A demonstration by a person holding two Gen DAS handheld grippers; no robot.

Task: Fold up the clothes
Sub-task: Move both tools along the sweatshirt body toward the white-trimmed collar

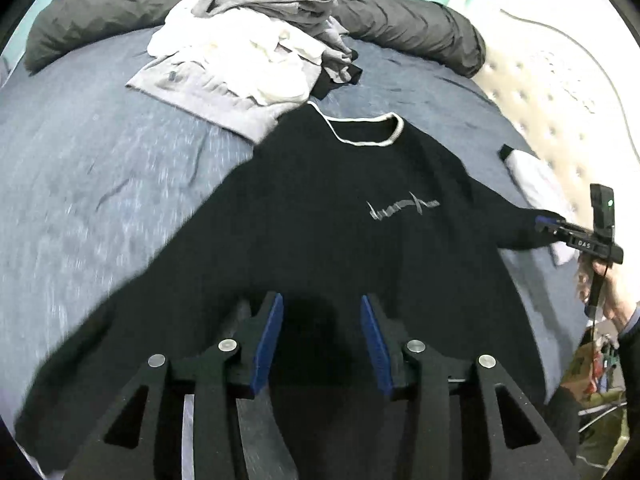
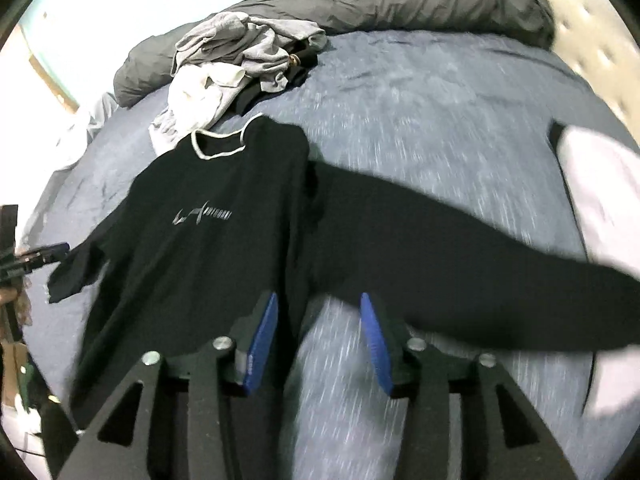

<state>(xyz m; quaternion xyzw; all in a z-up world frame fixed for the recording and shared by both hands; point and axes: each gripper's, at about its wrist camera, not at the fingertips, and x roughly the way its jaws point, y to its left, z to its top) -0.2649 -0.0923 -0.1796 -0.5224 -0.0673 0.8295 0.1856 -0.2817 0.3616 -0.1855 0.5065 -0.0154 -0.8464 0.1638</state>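
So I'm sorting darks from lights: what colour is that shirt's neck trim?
White, on the black shirt; the collar trim shows best in the left wrist view.

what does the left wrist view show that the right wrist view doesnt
Only the left wrist view shows the right gripper at the black shirt's sleeve, beside a white folded cloth. Only the right wrist view shows the long sleeve stretched across the blue bedspread, and the left gripper at the other sleeve. Both show the white-trimmed collar, chest logo, unfolded clothes pile and grey duvet.
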